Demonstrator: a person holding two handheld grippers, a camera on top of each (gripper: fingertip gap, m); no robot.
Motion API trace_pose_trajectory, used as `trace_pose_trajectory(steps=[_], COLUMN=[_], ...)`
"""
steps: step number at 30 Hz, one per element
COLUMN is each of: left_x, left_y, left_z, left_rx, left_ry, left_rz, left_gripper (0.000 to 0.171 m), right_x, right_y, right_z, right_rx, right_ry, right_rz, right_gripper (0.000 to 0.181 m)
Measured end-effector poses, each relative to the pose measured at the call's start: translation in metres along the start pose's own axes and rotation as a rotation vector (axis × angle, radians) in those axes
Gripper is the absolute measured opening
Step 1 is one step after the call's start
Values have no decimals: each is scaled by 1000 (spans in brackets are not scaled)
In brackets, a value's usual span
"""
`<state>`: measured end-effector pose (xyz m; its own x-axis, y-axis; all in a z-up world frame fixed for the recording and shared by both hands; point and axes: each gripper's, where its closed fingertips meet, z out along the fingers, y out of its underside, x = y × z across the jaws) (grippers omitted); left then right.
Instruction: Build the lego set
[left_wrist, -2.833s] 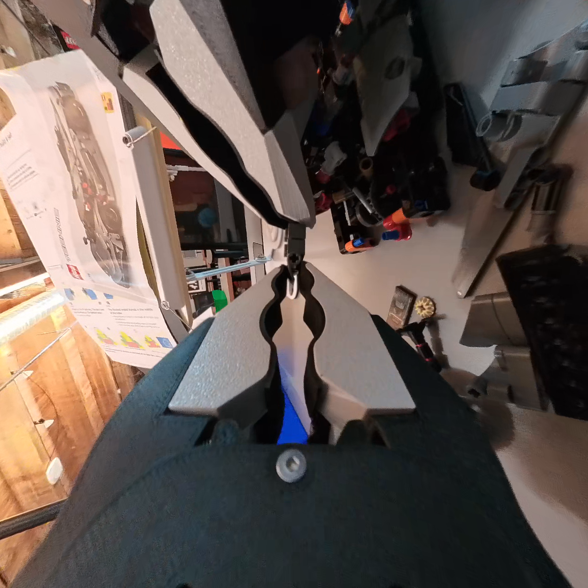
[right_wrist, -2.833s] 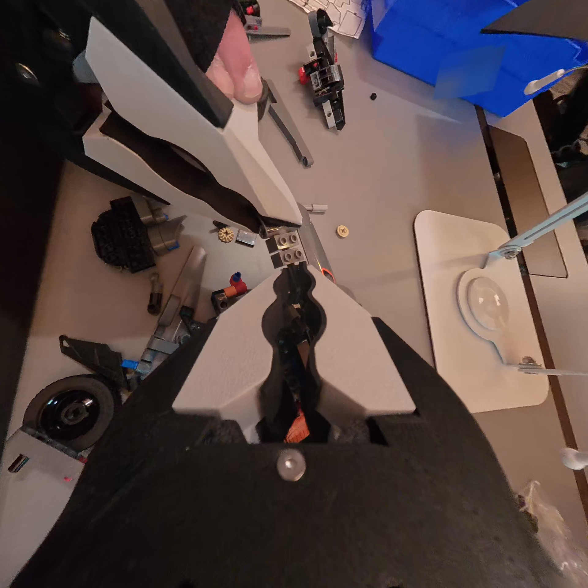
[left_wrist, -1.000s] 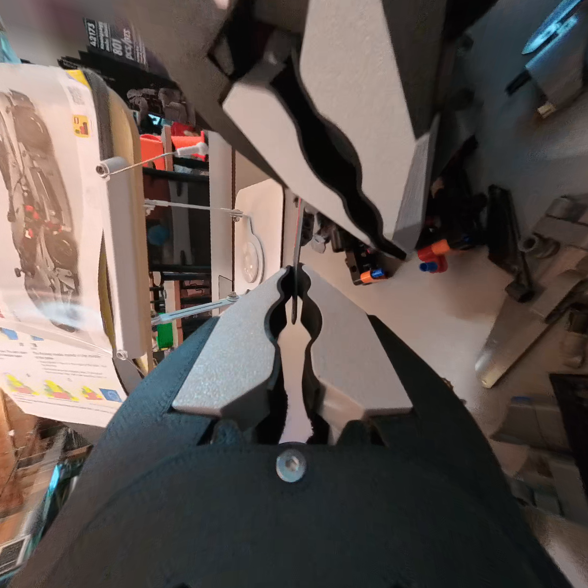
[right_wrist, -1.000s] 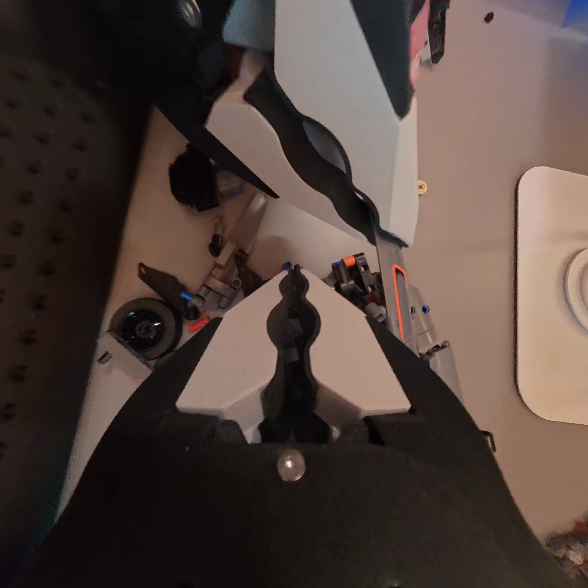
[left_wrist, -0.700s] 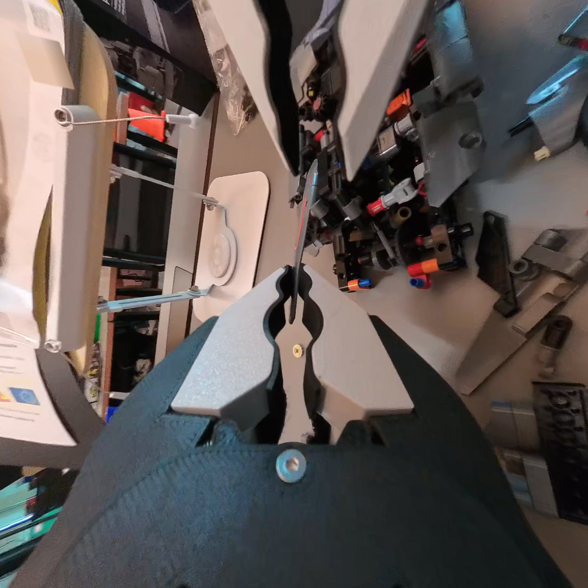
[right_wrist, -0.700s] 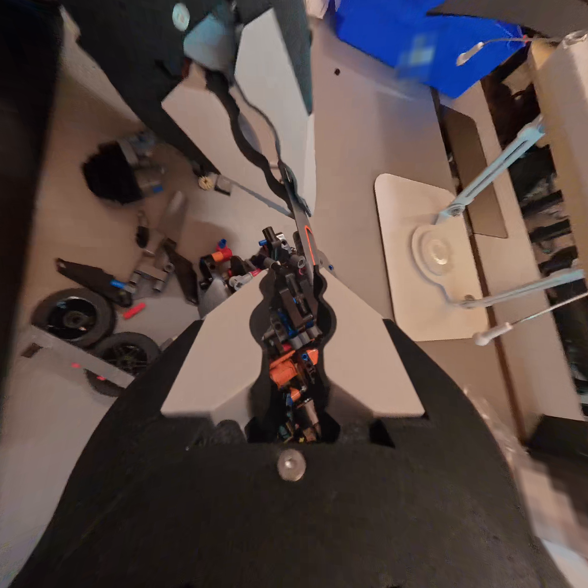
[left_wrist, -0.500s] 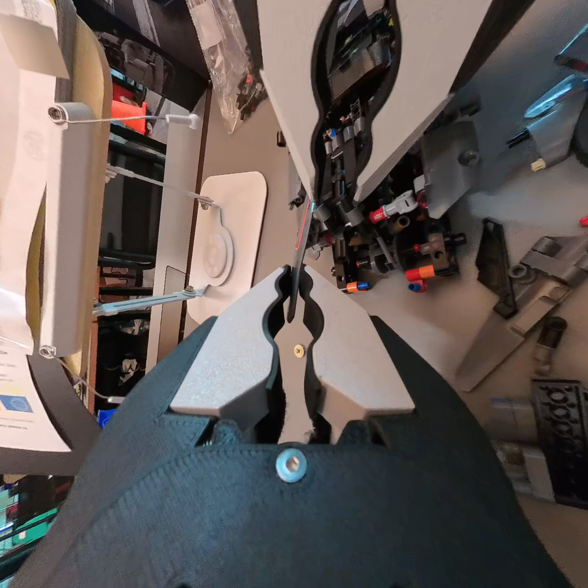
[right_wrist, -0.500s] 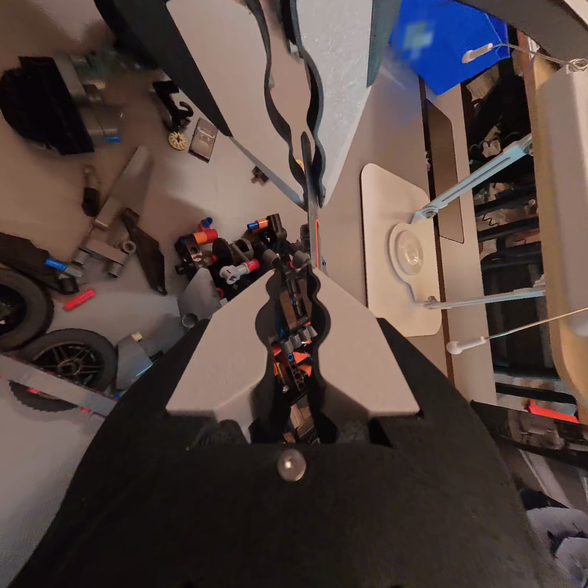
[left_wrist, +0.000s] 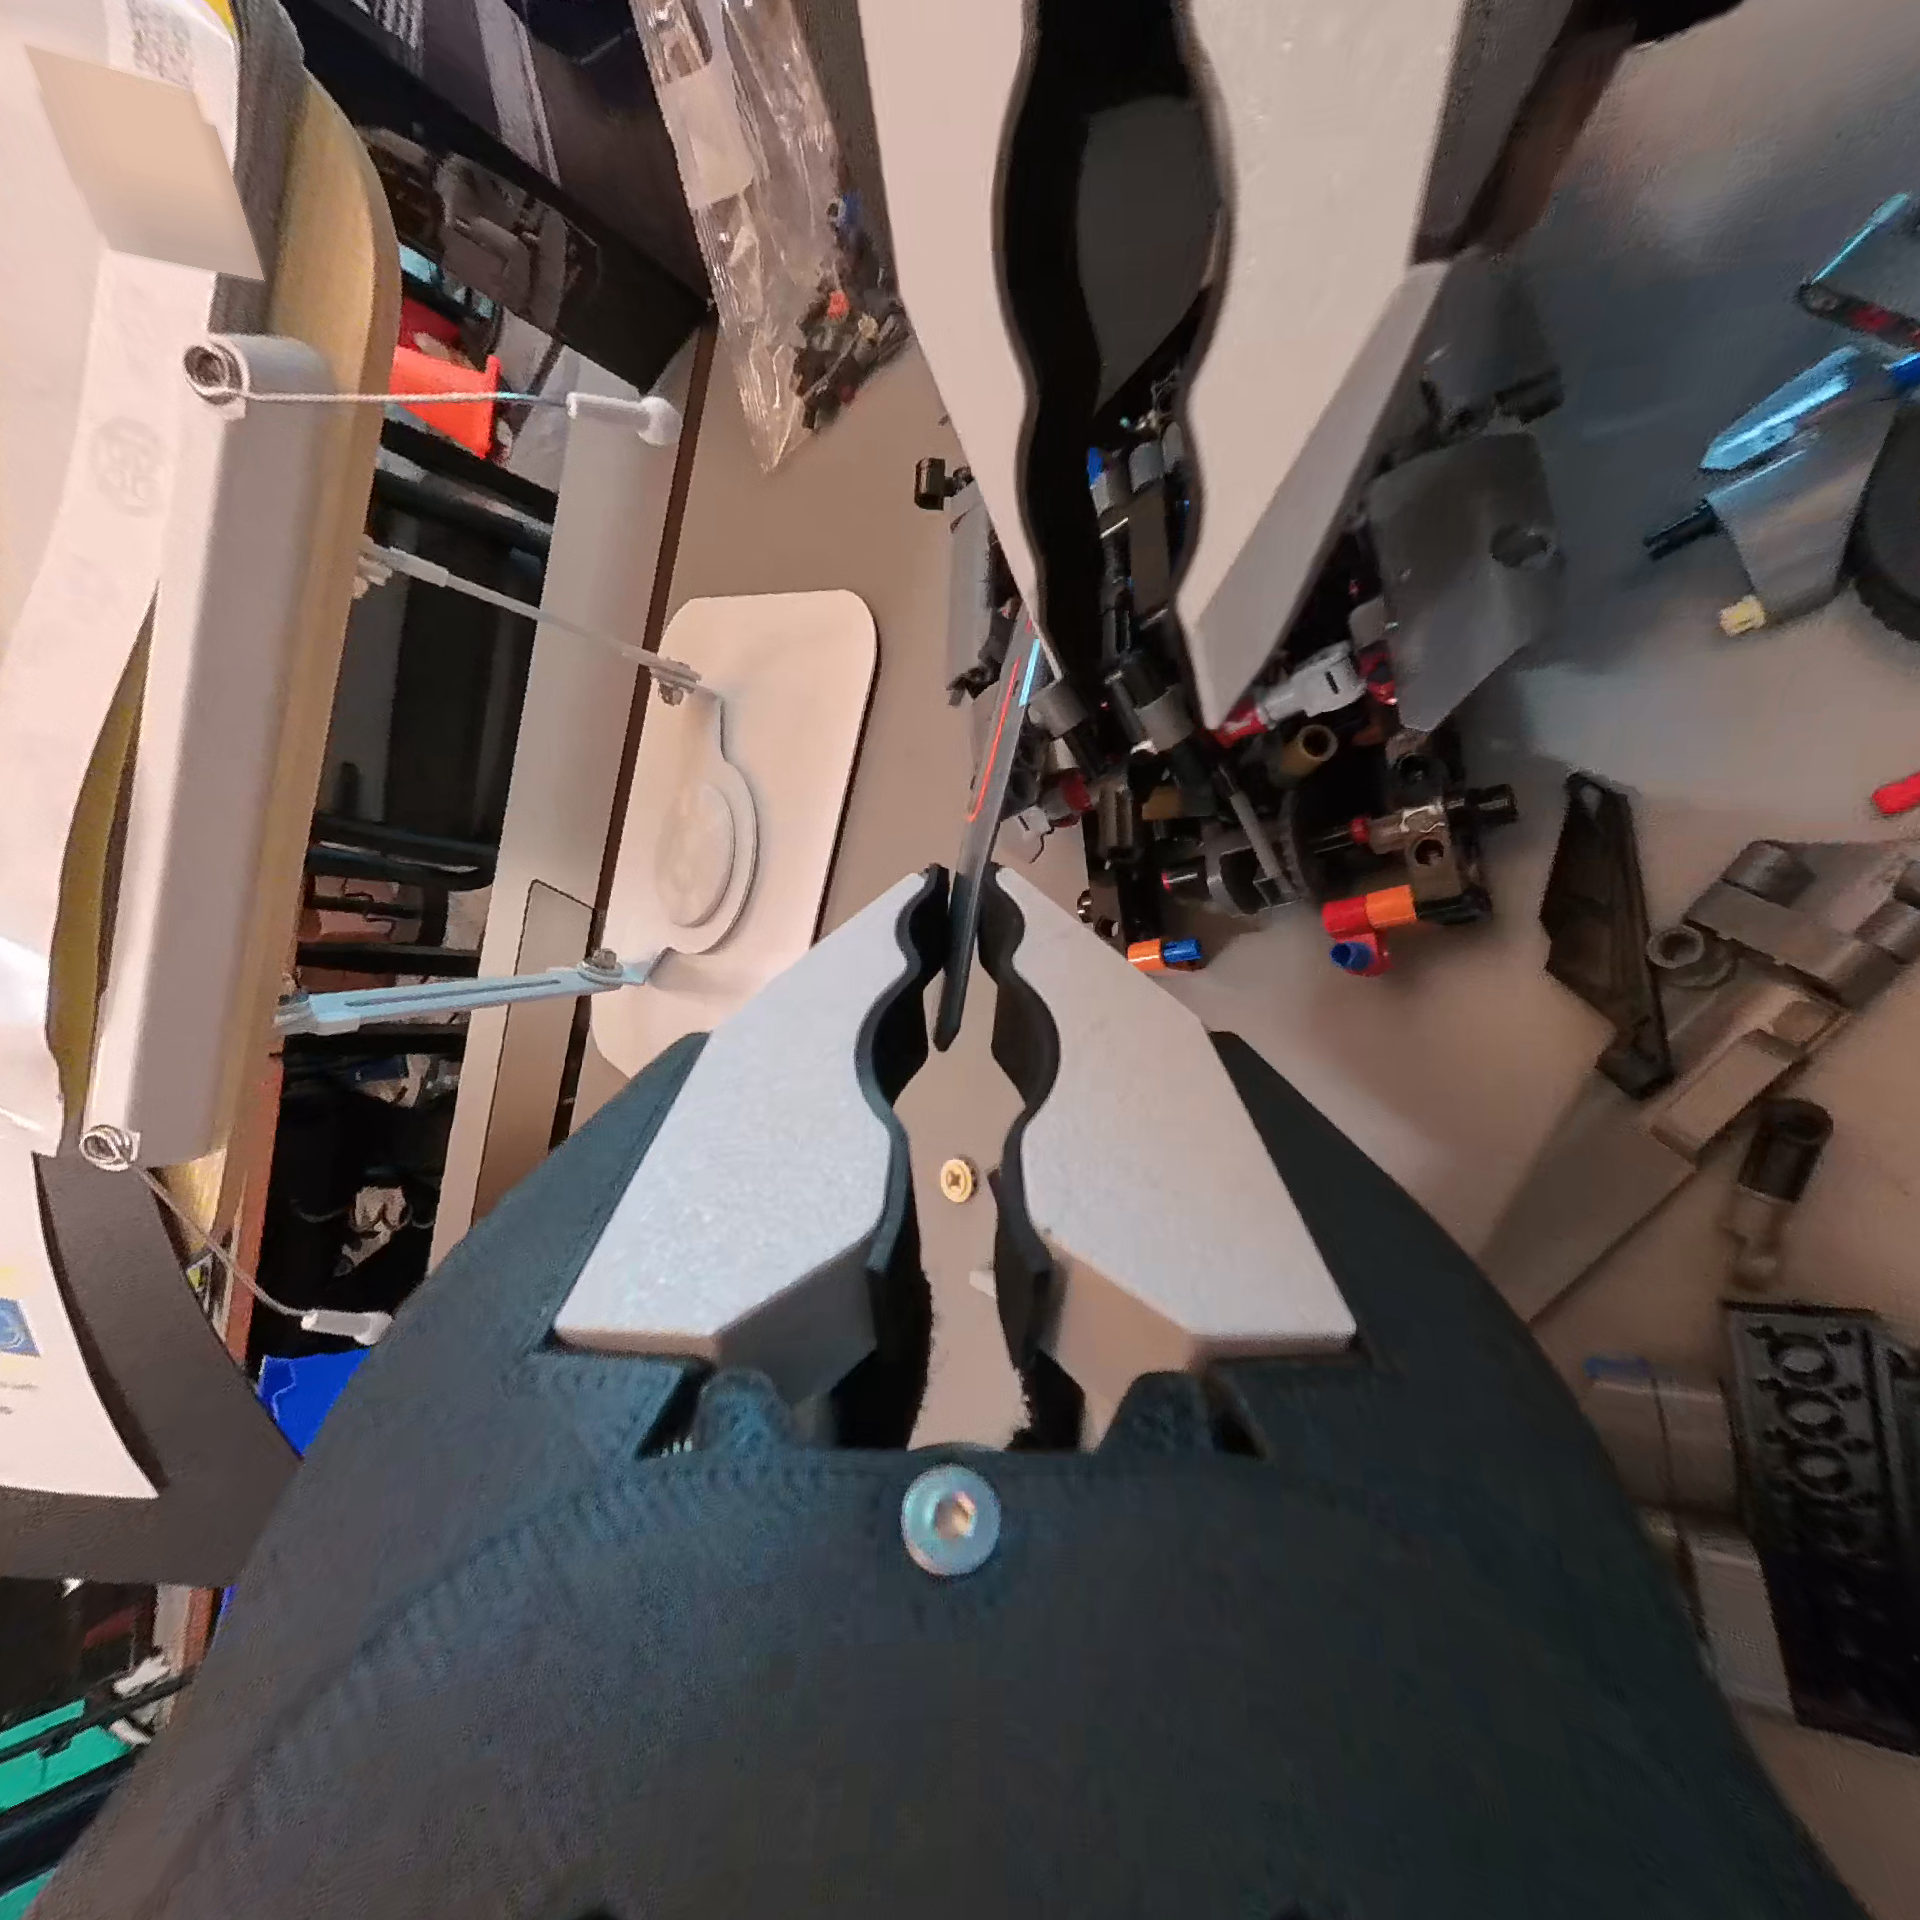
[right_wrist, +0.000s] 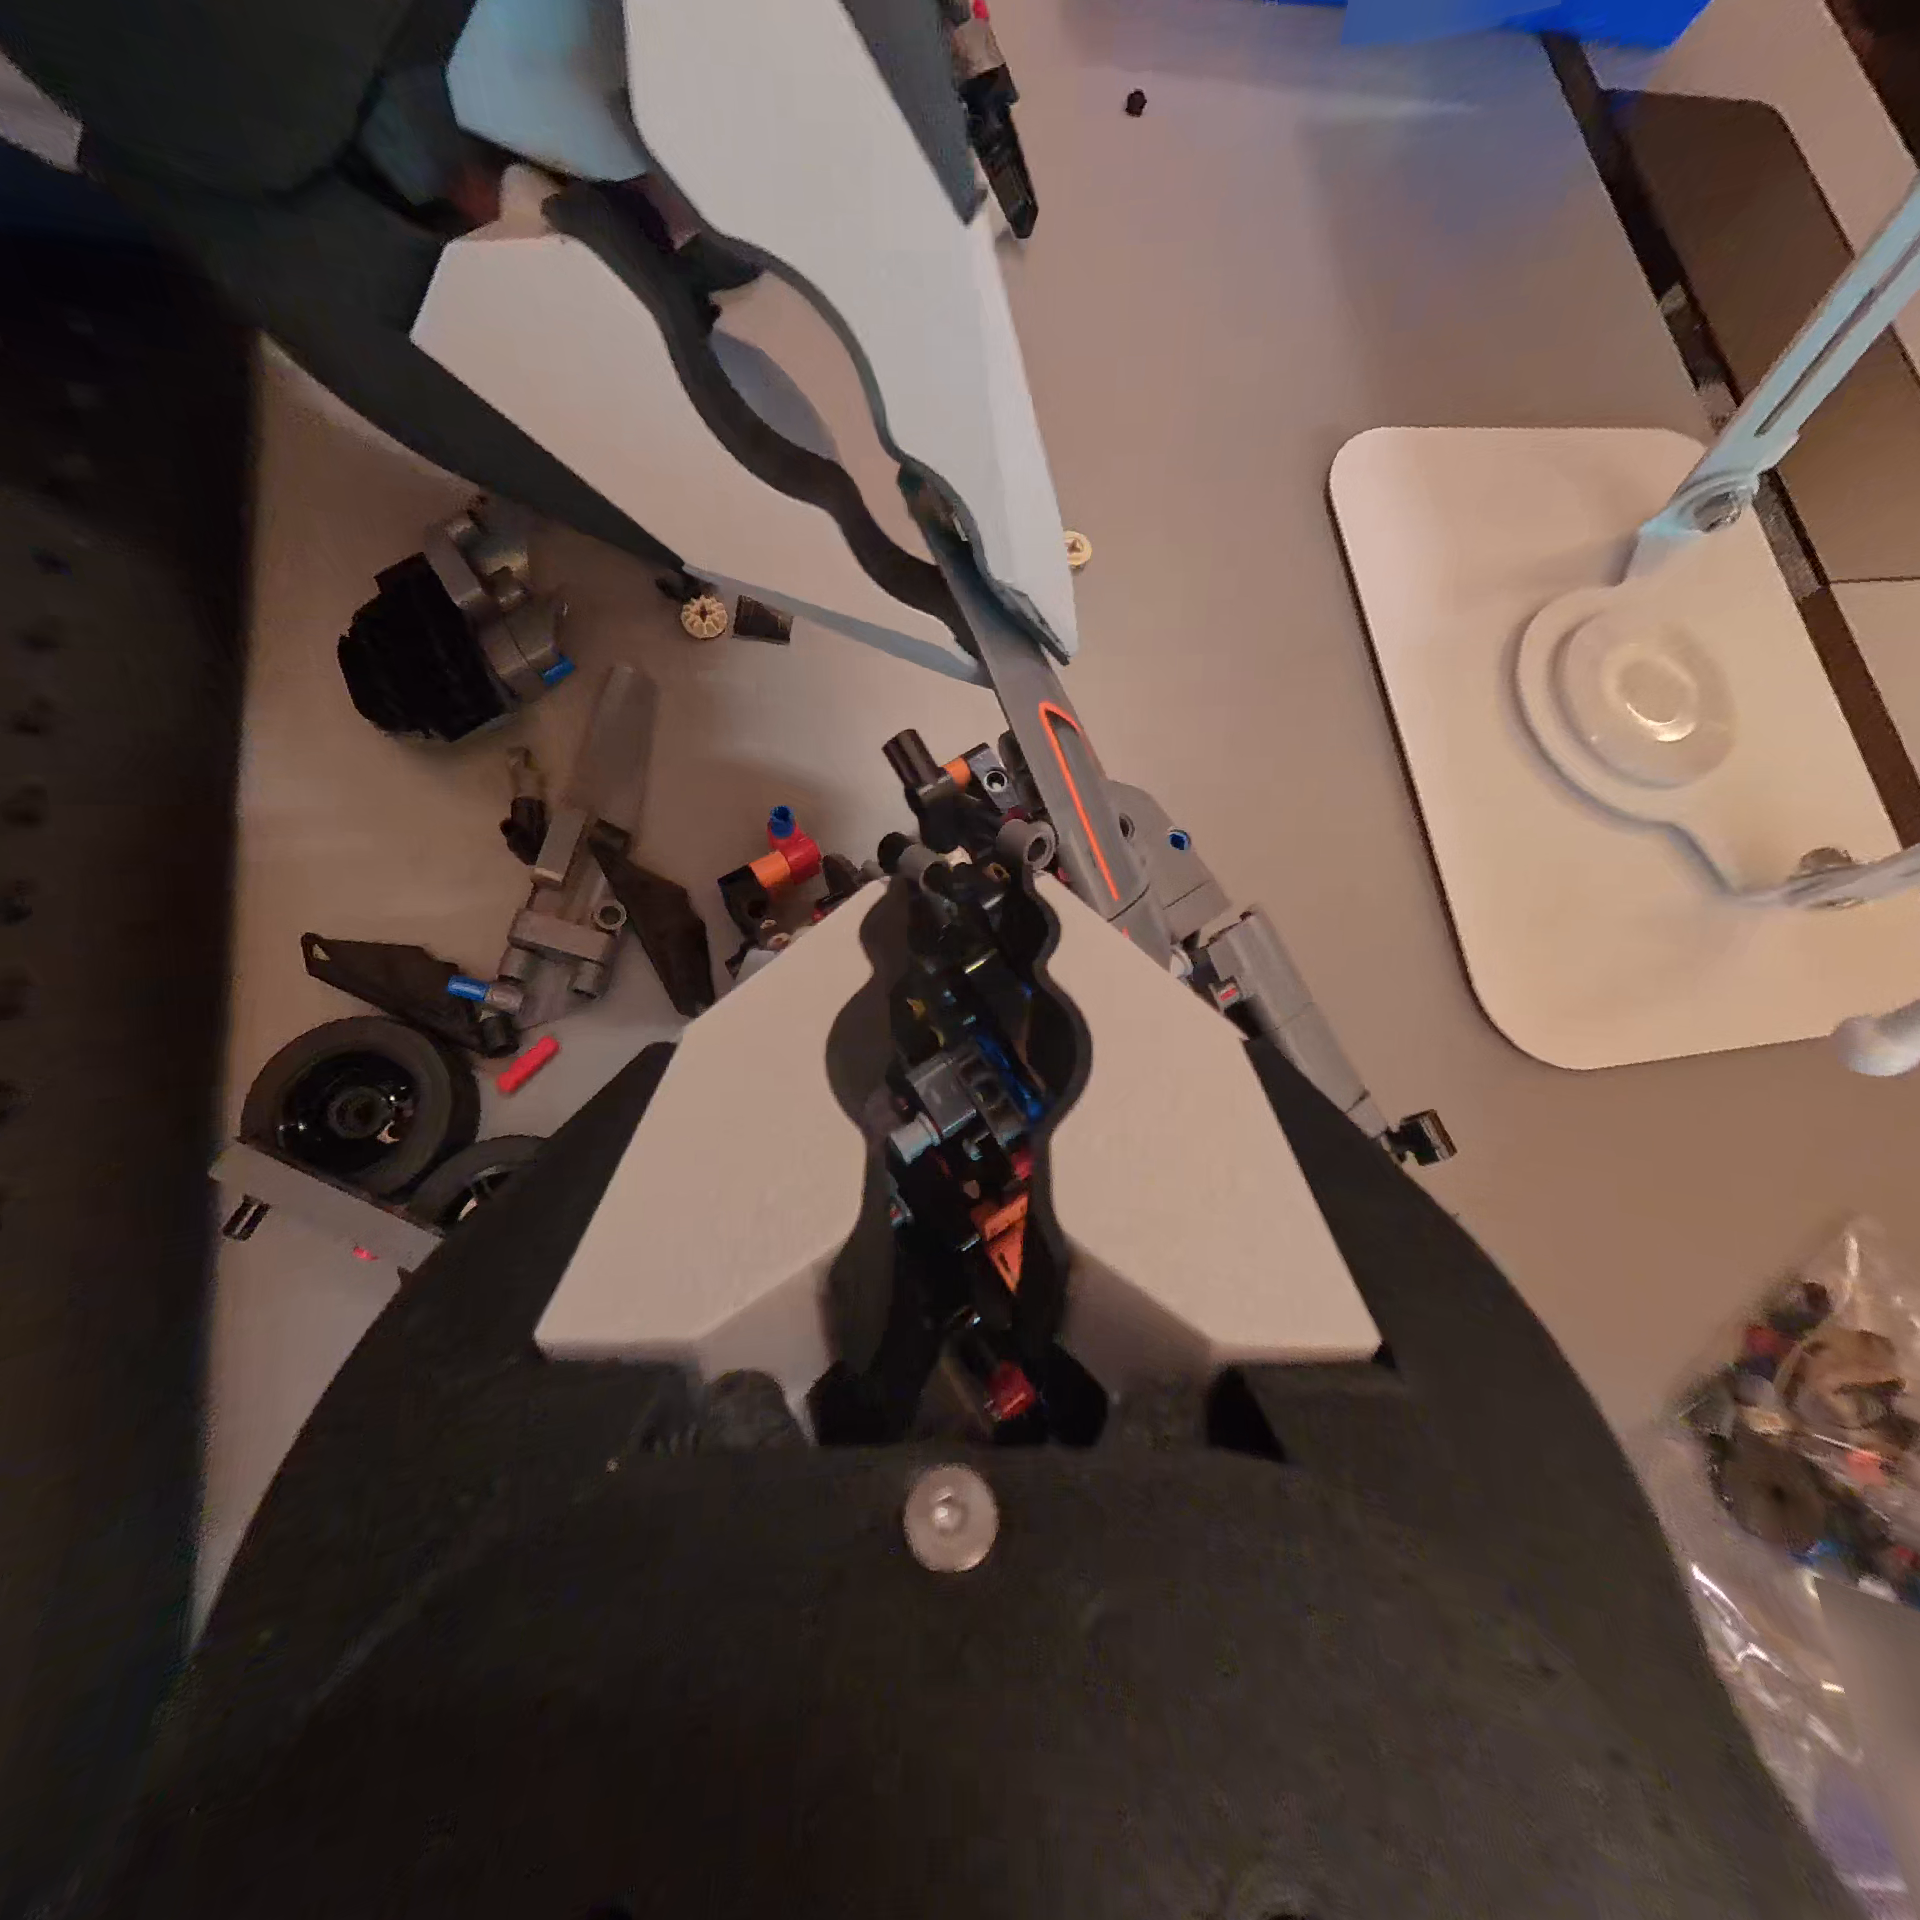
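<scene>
Left wrist view: my left hand-held gripper (left_wrist: 961, 904) is clenched on the end of a thin dark grey panel (left_wrist: 971, 935) with an orange stripe; the panel runs forward to the lego chassis (left_wrist: 1278, 831). My right hand-held gripper (right_wrist: 961, 894) is clamped around that black chassis (right_wrist: 966, 1081), which fills the gap between its fingers, while the panel (right_wrist: 1060, 748) slants alongside. On the grey worktop (right_wrist: 1226, 416) to the left lie loose wheels (right_wrist: 358, 1101), grey beams (right_wrist: 582, 862) and a small tan gear (right_wrist: 704, 617). A white stand base (right_wrist: 1475, 727) sits to the right, and a bag of parts (right_wrist: 1808, 1423) lies nearer.
</scene>
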<state>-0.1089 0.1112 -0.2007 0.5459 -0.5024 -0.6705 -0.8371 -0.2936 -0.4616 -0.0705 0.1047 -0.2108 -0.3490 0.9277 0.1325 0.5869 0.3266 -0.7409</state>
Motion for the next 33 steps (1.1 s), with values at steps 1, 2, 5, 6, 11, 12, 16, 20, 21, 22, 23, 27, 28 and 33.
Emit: trace_pose_trajectory(steps=[1, 2, 5, 6, 11, 12, 16, 20, 21, 22, 23, 27, 28, 33], left_x=[0, 0, -2, -1, 1, 1, -2, 0, -1, -1, -1, 0, 0, 2], left_y=[-1, -2, -2, -3, -4, -5, -9, -11, -11, -12, -12, -14, -14, -15], left_z=[0, 0, 0, -1, 0, 0, -1, 1, 1, 1, 2, 1, 1, 1], left_rx=[8, 8, 16, 22, 23, 27, 29, 32, 31, 31, 27, 21, 19, 12], left_ry=[-1, -8, -18, -20, -34, -34, -72, -62, -61, -66, -70, -76, -75, -86], left_rz=[-5, -6, -24, -21, -2, -5, 22, 7, 6, 5, 5, 1, -2, -3], left_gripper=[3, 3, 3, 3, 3, 3, 3, 3, 3, 3, 3, 3, 3, 2], right_x=[0, 0, -1, -1, -10, -12, -1, 7, 9, 9, 10, 13, 13, 10], right_y=[0, 0, 0, 0, 0, 0, -1, -4, -4, -4, -5, -2, -2, 0], right_z=[0, 0, -1, -1, -5, -4, -12, -13, -10, -8, -8, -8, -9, -10], right_rx=[4, 10, 17, 19, 9, 10, 30, 42, 28, 25, 21, 2, 5, 11], right_ry=[0, 1, -26, -26, -54, -63, -39, 12, 28, 37, 42, 99, 90, 75], right_rz=[-3, -7, -3, -13, -46, -57, 4, 33, 43, 58, 74, 37, 33, -24], right_gripper=[16, 16, 17, 17, 20, 19, 16, 25, 26, 26, 24, 9, 8, 6])
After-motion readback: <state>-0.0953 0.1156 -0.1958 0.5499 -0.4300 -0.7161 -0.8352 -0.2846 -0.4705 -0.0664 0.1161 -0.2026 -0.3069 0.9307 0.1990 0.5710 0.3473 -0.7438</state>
